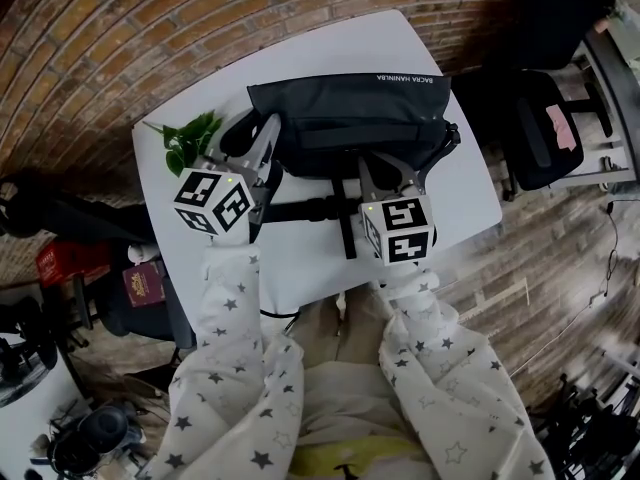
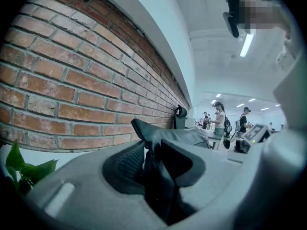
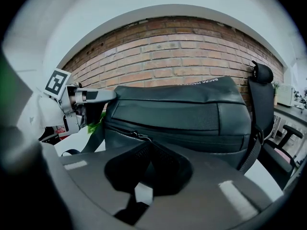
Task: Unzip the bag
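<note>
Dark sling bag (image 1: 350, 118) at the far side of the white surface (image 1: 300, 58), lying with its long side across.

The bag is soft, oblong and dark grey to black, with small white lettering along its top edge, and its front panel faces the near edge of the surface. Its black strap (image 1: 305, 209) lies flat on the surface, closer to that near edge. A zip runs along the front, and the zip pull (image 3: 135, 135) sits toward the bag's left end, nipped at the tips of the right tool (image 3: 146, 145). Right of the pull the zip looks closed. The bag's left corner stands raised, pinched in the left tool (image 2: 152, 150).
</note>
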Motion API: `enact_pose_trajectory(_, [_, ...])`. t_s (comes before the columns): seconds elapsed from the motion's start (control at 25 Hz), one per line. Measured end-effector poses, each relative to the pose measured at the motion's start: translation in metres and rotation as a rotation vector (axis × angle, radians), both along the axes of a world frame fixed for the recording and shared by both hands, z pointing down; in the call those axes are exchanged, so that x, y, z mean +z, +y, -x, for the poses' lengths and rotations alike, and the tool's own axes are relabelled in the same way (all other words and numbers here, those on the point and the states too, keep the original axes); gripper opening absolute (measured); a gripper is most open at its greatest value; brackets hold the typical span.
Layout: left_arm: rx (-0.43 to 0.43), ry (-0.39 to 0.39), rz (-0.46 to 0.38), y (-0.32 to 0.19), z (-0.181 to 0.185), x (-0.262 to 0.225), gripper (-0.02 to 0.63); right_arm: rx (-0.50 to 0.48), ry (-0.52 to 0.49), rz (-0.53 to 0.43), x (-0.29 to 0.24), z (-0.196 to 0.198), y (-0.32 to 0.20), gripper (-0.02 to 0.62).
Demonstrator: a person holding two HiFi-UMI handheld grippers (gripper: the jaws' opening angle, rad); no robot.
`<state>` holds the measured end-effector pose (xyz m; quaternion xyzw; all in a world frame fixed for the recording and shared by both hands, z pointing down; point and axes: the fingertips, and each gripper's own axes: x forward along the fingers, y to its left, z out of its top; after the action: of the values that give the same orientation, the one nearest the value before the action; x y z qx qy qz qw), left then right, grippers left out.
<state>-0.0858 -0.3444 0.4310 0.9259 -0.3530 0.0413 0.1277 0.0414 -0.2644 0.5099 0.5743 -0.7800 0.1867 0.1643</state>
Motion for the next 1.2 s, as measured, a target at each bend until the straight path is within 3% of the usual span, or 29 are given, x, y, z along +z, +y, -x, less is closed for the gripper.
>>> enact_pose_trajectory(1.2, [-0.064, 0.002, -0.010, -0.004, 0.008, 0.003, 0.109, 0.144, 0.017, 0.004, -0.001, -0.051, 0.009, 0.018])
